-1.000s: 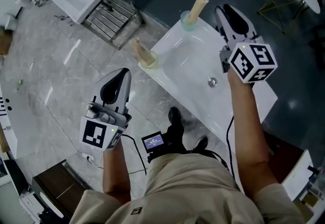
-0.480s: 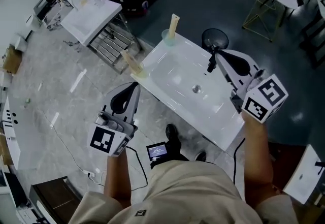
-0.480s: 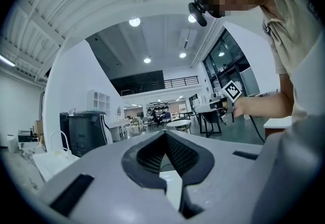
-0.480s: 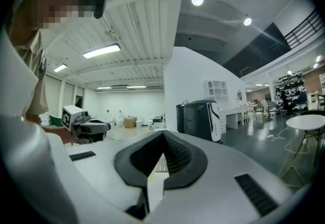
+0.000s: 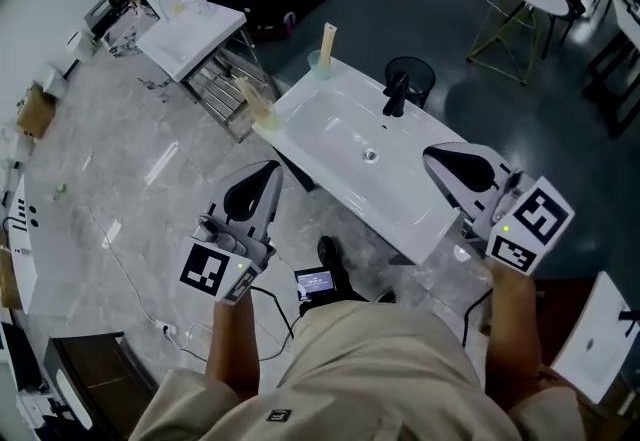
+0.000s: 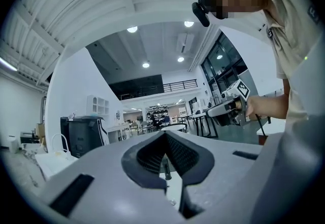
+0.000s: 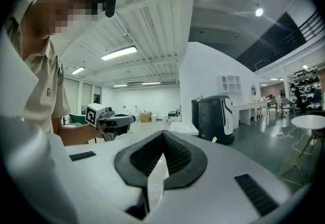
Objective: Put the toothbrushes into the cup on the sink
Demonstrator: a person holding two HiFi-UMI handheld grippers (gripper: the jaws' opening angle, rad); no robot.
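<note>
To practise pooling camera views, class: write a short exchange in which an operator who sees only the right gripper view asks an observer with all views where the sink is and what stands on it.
Operator: I see only ceiling, room and the other tool. Where is the sink?
Observer: In the head view the sink lies ahead of the person, between the left tool and the right tool. Neither appears to touch it.
Operator: What stands on it?
Observer: Two cups on its rim. The far cup holds a pale stick, and the left cup holds another.
</note>
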